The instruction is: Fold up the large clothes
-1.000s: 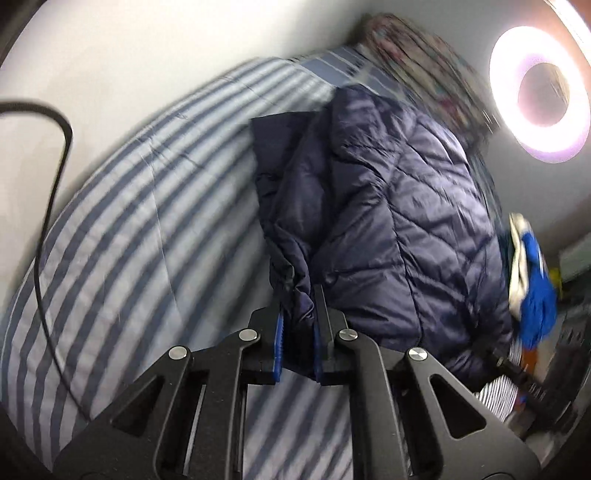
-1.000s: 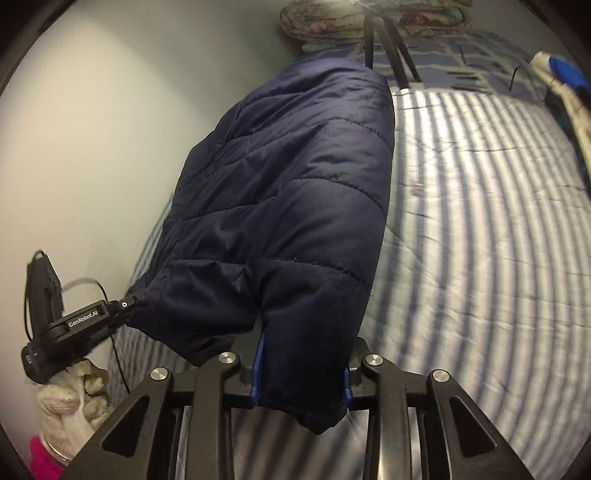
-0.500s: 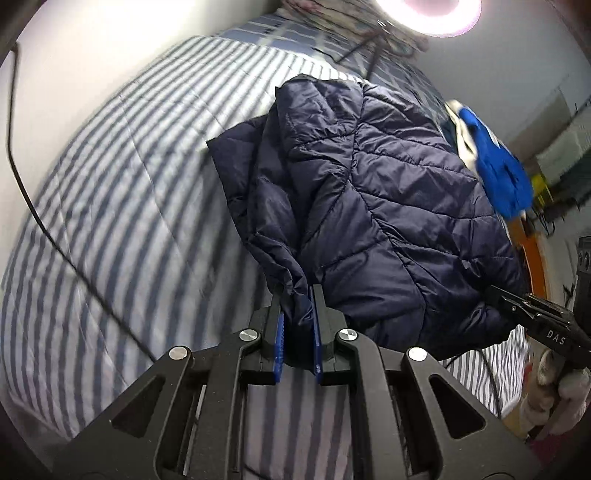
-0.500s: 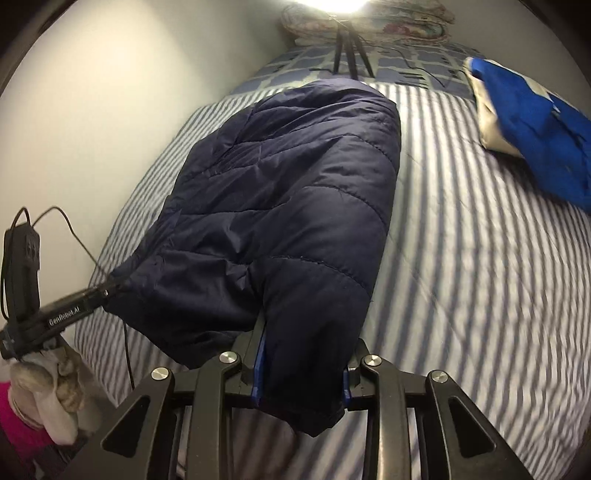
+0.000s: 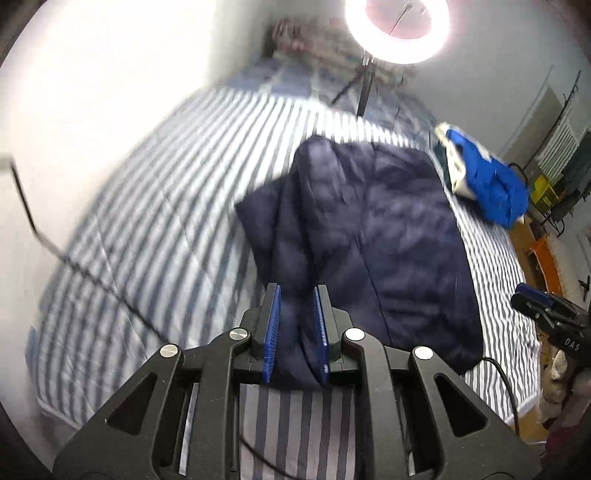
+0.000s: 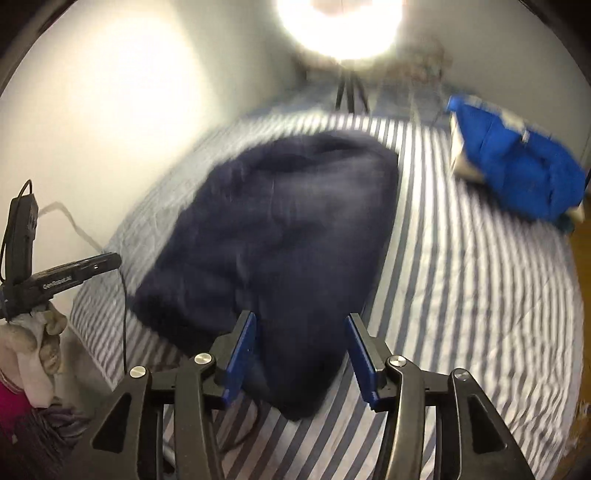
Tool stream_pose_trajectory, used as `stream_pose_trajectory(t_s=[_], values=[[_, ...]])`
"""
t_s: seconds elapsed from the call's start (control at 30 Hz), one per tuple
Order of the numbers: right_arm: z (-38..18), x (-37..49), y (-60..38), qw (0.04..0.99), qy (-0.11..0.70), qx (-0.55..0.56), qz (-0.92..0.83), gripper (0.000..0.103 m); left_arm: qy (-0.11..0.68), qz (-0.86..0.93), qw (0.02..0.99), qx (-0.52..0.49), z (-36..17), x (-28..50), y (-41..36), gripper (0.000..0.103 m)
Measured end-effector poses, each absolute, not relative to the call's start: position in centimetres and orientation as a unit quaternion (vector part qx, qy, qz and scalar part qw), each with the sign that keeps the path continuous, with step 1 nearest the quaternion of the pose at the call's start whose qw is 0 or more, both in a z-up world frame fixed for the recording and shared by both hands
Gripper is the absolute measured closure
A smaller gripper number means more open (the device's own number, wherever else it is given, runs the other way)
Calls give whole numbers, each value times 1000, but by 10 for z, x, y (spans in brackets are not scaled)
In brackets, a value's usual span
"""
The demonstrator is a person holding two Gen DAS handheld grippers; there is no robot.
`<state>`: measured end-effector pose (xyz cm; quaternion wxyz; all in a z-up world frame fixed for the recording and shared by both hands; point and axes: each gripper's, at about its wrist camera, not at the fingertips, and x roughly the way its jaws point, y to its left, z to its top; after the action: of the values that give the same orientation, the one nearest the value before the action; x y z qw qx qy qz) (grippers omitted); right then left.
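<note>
A navy quilted jacket (image 5: 369, 229) lies folded lengthwise on the striped bed (image 5: 166, 203). My left gripper (image 5: 295, 332) hovers over the jacket's near left corner. Its jaws are opening, with fabric in the gap but no longer pinched by the blue pads (image 5: 271, 343). In the right wrist view the jacket (image 6: 280, 229) runs away from me. My right gripper (image 6: 301, 350) is opening wide above its near hem, and the pads (image 6: 242, 354) stand apart from the cloth. The left gripper's tip (image 6: 107, 260) shows at the left edge, held by a gloved hand (image 6: 33, 343).
A bright blue garment (image 6: 517, 170) lies on the bed's far right. A ring light (image 5: 400, 29) on a tripod (image 5: 364, 92) stands at the head of the bed. A white wall runs along the left. A black cable (image 5: 55, 254) crosses the sheet at left.
Both grippers drew back and up along the bed. The jacket has settled flat on the sheet. The right jaws spread wide off the hem, and the left jaws eased apart.
</note>
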<state>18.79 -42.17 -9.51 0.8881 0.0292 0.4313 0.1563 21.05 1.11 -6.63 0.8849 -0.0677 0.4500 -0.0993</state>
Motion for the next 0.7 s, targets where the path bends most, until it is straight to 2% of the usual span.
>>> stream_pose_trajectory(t_s=[0.2, 0.27, 0.53, 0.7], values=[[-90, 218, -422, 914, 377, 27, 148, 54, 434, -122, 890, -71, -63, 251, -12, 88], [-101, 242, -414, 910, 384, 33, 150, 58, 443, -122, 885, -76, -75, 264, -19, 88], [-145, 336, -390, 897, 416, 64, 132, 58, 489, -113, 863, -62, -125, 319, -46, 88], [-176, 371, -361, 884, 445, 26, 143, 58, 518, -110, 845, -70, -163, 341, -45, 88]])
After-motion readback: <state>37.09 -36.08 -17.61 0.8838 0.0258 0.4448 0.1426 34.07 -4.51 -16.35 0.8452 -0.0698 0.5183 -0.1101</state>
